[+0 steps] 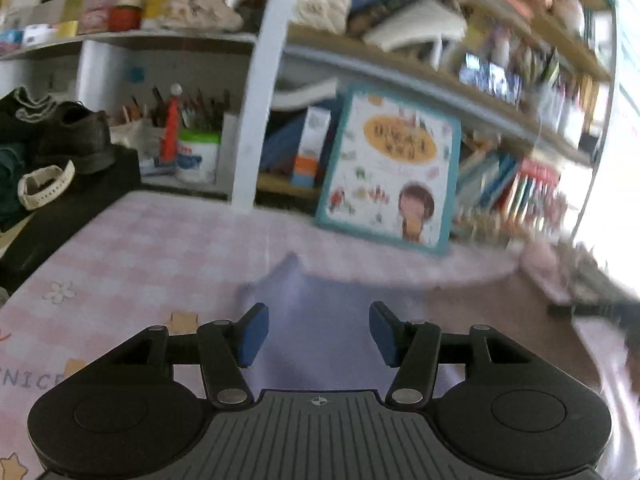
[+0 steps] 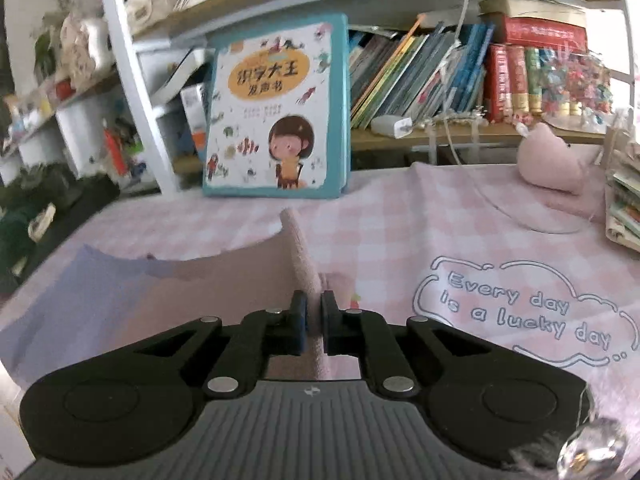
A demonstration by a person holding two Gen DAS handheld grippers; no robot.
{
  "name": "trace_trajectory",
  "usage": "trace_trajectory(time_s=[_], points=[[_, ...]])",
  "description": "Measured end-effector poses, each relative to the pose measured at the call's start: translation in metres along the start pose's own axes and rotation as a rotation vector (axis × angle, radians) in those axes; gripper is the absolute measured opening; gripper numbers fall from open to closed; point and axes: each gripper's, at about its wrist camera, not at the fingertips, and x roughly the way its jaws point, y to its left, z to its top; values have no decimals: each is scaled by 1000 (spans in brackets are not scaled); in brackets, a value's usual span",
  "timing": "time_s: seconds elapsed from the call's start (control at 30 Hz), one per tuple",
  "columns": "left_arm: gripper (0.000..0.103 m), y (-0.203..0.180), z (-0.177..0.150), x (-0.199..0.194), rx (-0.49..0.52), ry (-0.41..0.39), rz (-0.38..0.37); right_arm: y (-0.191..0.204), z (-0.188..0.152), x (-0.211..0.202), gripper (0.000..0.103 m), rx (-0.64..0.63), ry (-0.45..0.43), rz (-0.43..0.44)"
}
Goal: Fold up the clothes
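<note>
Here, left gripper: tilted down over the cloth, jaws apart, nothing between the pads.
Right gripper: angled downward, jaws together, pinching a raised pink fold of the cloth.
Cloth: spread on the pink checked tablecloth, lilac part at left.
Picture book: upright against the shelf behind.
</note>
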Motion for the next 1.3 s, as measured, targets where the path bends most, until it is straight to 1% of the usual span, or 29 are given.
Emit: trace_trajectory(time_s=[0.07, 0.1, 0.2, 0.27, 0.33, 0.4, 0.5, 0.6, 0.7, 0.8, 0.97, 1.07, 1.1, 1.13, 1.2, 1.27, 1.3], points=[[56, 0, -3, 6, 0, 36, 18, -3, -5, 15, 9, -14, 70, -32], [56, 0, -4, 7, -5, 48, 25, -5, -9, 22, 12, -10, 92, -41], [57, -1, -7, 1, -3, 45, 35, -8, -10, 13, 20, 26, 65, -51], [57, -3, -9, -5, 8, 48, 41, -4, -10, 1, 26, 11, 45, -43], [59, -7, -12, -12, 26, 49, 45, 3, -13, -14, 40, -34, 20, -43], [61, -13, -14, -19, 45, 49, 49, 11, -17, -28, 43, -84, 8, -40], [66, -21, -17, -28, 66, 56, 42, 20, -27, -49, 52, -131, 6, -26], [67, -30, -22, -38, 99, 56, 43, 29, -39, -66, 54, -183, 6, -37], [72, -36, -28, -45, 124, 73, 51, 37, -53, -76, 61, -224, 25, -41], [77, -39, -34, -47, 142, 104, 70, 41, -66, -80, 65, -234, 52, -28], [79, -36, -43, -48, 109, 160, 86, 38, -76, -83, 66, -211, 81, -16], [80, -30, -48, -47, 64, 194, 92, 34, -77, -83, 66, -190, 92, -1], [80, -27, -49, -46, 39, 206, 88, 32, -76, -83, 66, -184, 95, 4], [80, -23, -50, -45, -1, 219, 69, 30, -75, -83, 67, -175, 95, 11], [80, -11, -50, -42, -120, 245, -4, 24, -70, -82, 67, -139, 96, 25], [80, 3, -52, -39, -263, 242, -69, 16, -65, -81, 67, -99, 93, 41], [78, 10, -53, -38, -329, 238, -85, 13, -62, -80, 67, -77, 91, 50]])
